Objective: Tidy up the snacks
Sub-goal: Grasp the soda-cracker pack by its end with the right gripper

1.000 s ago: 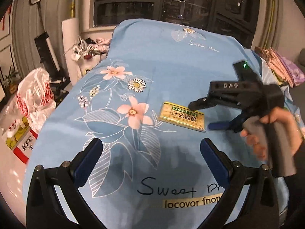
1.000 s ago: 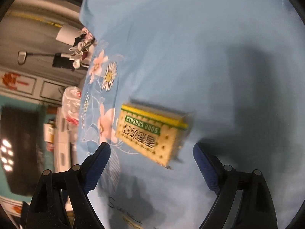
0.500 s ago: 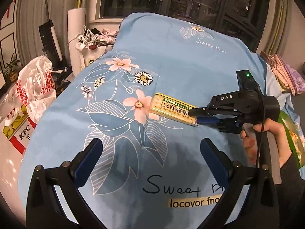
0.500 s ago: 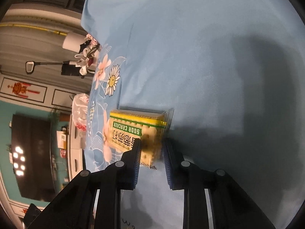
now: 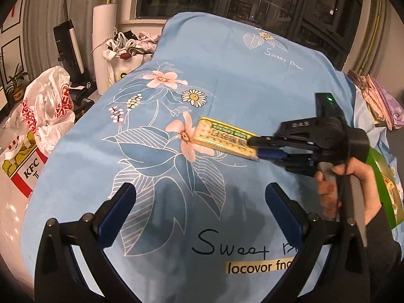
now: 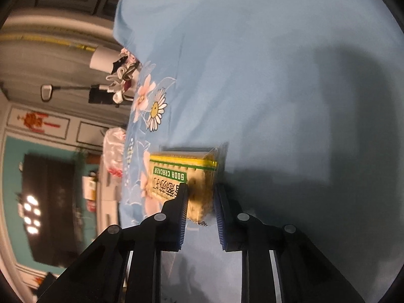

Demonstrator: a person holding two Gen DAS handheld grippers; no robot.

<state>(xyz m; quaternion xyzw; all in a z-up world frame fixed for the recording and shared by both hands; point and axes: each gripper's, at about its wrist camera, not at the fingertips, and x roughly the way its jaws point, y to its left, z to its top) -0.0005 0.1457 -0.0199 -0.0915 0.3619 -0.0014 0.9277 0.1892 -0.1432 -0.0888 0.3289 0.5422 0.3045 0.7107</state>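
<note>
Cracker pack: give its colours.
The cracker pack is yellow with a green label band; the right wrist view shows it best.

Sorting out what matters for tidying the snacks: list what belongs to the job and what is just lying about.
Job:
- soda cracker pack
- right hand-held gripper, shut on the pack's end
- left hand-held gripper, open
- green snack box

Lying about:
- KFC bag
- white plastic bag
- floral blue sheet

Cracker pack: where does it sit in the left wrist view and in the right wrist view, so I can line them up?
Left wrist view: cracker pack right of centre, its right end pinched by the right gripper.
Right wrist view: lower centre, between the fingers.
Shared landmark: white daisy printed on the blue sheet.
</note>
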